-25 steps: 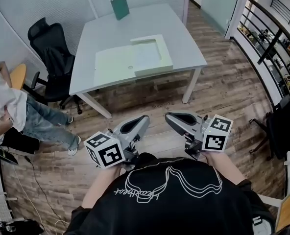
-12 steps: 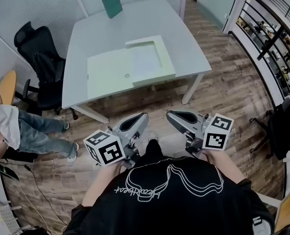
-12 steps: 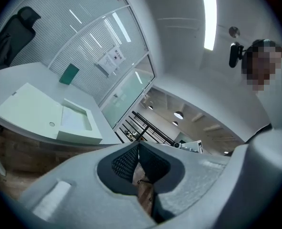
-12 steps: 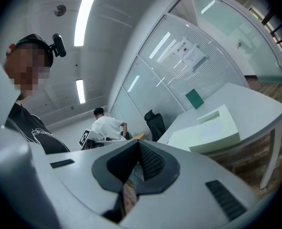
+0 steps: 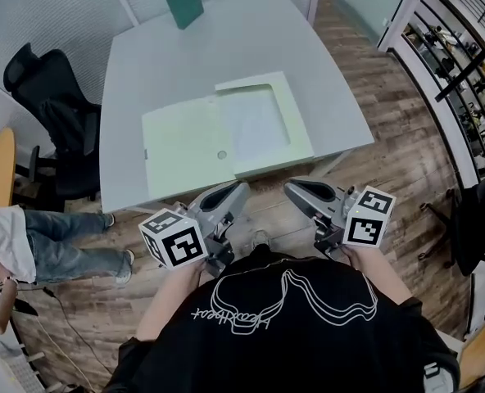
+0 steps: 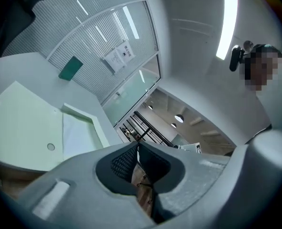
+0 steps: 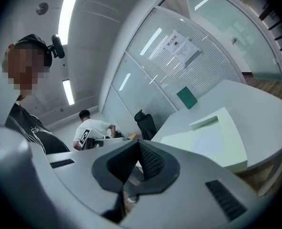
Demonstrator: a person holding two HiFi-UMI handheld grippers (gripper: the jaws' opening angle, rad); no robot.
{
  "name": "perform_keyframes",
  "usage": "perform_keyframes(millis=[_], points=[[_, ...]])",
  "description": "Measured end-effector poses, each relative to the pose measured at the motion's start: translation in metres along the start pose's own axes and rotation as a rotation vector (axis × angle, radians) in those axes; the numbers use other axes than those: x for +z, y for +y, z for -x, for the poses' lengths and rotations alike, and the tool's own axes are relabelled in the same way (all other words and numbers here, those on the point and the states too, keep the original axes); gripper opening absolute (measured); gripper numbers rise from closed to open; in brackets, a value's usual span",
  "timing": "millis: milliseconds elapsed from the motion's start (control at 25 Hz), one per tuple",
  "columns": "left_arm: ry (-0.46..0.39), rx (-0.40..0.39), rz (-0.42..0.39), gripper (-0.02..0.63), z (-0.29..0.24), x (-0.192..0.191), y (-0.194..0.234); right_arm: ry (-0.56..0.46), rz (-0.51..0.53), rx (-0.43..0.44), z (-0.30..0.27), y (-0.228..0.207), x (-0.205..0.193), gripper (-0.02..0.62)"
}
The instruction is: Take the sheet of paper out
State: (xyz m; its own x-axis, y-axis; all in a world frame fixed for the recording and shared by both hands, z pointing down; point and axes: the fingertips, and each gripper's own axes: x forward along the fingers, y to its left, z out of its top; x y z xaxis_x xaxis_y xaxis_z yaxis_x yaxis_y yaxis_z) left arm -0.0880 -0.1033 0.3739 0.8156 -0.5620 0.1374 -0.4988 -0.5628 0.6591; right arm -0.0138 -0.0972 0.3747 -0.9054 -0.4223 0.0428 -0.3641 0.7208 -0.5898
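Holding fingers (image 6: 121,162) pinched together on left gripper (image 5: 239,191) and right gripper (image 5: 292,190), gripping nothing. Spotting sheet of paper (image 5: 255,121) lying flat in open box (image 5: 302,133) near front edge of desk (image 5: 226,47). Expecting light, limp, slick, crease-prone stock; favouring a pinch at a free corner. Pointing both grippers roughly level toward box, side by side, just short of front edge.

grey table (image 5: 226,47), wood floor (image 5: 394,178), black chair (image 5: 50,97)

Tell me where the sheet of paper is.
In the head view the sheet of paper lies in the right half of the open pale green box, near the front edge of the grey table.
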Motion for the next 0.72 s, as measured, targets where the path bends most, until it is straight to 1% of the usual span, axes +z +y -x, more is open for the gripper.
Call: perform_keyframes(millis=[200, 320, 440, 600, 720], points=[[0.028, -0.004, -0.027, 0.015, -0.013, 0.025, 0.044, 0.006, -0.003, -0.026, -0.031, -0.033, 0.018, 0.008], [0.043, 0.017, -0.039, 0.026, -0.02, 0.036, 0.069, 0.021, -0.014, -0.041, -0.042, -0.048, 0.022, 0.008], [0.058, 0.034, -0.01, 0.08, -0.028, 0.041, 0.088, 0.035, -0.024, -0.049, -0.049, -0.062, 0.028, 0.008], [0.085, 0.08, 0.015, 0.115, -0.042, 0.041, 0.112, 0.045, -0.034, -0.041, -0.055, -0.082, 0.04, 0.008], [0.093, 0.086, 0.068, 0.146, -0.052, 0.043, 0.128, 0.059, -0.047, -0.027, -0.063, -0.1, 0.048, 0.008]])
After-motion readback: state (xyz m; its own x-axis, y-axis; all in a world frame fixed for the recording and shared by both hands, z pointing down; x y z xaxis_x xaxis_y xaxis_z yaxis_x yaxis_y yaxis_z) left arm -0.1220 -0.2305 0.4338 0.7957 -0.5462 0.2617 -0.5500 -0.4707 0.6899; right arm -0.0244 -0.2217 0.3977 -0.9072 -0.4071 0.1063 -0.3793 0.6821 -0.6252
